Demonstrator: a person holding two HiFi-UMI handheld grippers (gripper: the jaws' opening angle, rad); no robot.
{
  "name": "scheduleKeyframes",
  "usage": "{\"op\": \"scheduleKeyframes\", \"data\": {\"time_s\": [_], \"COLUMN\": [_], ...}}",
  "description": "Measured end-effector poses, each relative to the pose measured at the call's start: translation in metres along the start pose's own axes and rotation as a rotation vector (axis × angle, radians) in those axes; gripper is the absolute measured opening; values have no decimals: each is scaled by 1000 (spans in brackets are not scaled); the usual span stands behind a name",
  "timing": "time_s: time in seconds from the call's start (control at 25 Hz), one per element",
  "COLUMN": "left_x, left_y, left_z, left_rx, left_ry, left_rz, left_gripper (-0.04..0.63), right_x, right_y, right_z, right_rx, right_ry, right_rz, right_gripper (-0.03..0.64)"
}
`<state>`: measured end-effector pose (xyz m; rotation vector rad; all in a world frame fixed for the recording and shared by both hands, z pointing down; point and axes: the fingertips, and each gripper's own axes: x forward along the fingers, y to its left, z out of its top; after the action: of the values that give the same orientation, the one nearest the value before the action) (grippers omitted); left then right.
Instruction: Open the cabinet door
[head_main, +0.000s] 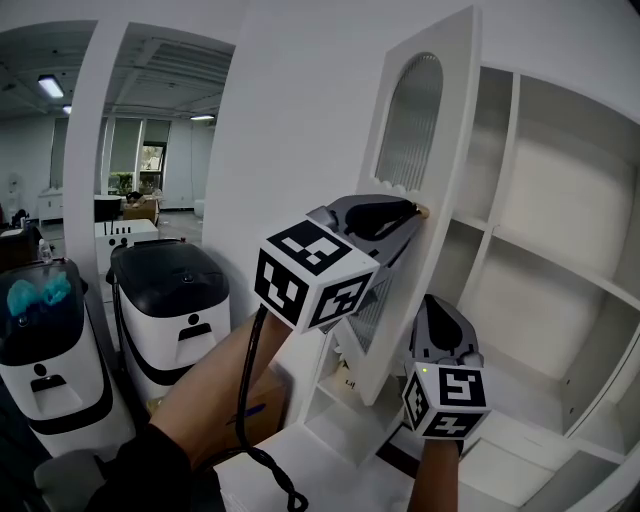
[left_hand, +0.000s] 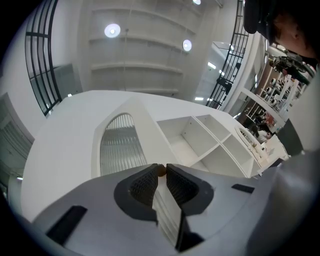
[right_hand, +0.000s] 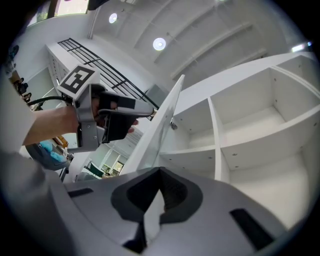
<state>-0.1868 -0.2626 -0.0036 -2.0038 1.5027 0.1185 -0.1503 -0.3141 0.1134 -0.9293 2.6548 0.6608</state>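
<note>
The cabinet door (head_main: 447, 120) stands swung out from the white cabinet (head_main: 565, 215), its free edge towards the camera and its arched ribbed glass panel (head_main: 408, 125) seen at a slant. The left gripper (head_main: 411, 214) is at that edge, about halfway up. Its jaws are clamped on a small brown knob (head_main: 423, 211), and the left gripper view shows the knob pinched right between the jaw tips, with the door's thin edge running down between them.

The right gripper (head_main: 432, 304) hangs lower, just beside the door's inner face, pointing up into the open cabinet. Its jaws are together at the tips with nothing in them.

Behind the door the cabinet's bare white shelves (head_main: 540, 250) are exposed. A small metal fitting (right_hand: 173, 125) sits on the door's inner side near its edge. What it is cannot be made out.

To the left of the cabinet stand two white machines with black tops (head_main: 170, 295). The nearer one carries something teal (head_main: 40, 295) under a dark cover. A brown cardboard box (head_main: 268, 405) sits low against the cabinet's side, mostly hidden by the person's forearm (head_main: 215, 385). A black cable (head_main: 246, 390) hangs from the left gripper.

The left gripper's marker cube (head_main: 310, 275) covers the lower part of the glass panel, and the door's bottom edge and hinge side are hidden or cut off. The cabinet's right side runs out of frame.
</note>
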Motion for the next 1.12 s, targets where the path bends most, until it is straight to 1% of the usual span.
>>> {"op": "scheduleKeyframes", "data": {"time_s": [0.2, 0.28, 0.36, 0.48, 0.6, 0.76, 0.96, 1.12], "left_x": [-7, -12, -19, -26, -29, -35, -54, -69], "left_y": [0, 4, 10, 18, 20, 21, 30, 35], "left_z": [-3, -9, -17, -31, -38, -44, -46, -49], "left_rx": [-12, -51, -84, -103, -129, -123, -113, -95], "left_ry": [-17, -28, -30, -17, -14, 3, 18, 44], "left_rz": [33, 62, 92, 131, 144, 171, 196, 220], "left_gripper": [48, 29, 29, 29, 29, 29, 29, 29], "right_x": [1, 1, 1, 0, -1, -3, 0, 3], "right_y": [0, -1, 0, 0, 0, 8, 36, 54], "right_z": [0, -1, -2, -1, 0, 5, 16, 21], "right_rx": [5, 11, 14, 11, 6, 2, -4, 13], "right_ry": [-2, -1, -1, 1, 0, -7, -30, -37], "right_rz": [-11, -12, -14, -22, -16, 6, 54, 90], "right_gripper": [20, 20, 20, 20, 20, 20, 20, 20]}}
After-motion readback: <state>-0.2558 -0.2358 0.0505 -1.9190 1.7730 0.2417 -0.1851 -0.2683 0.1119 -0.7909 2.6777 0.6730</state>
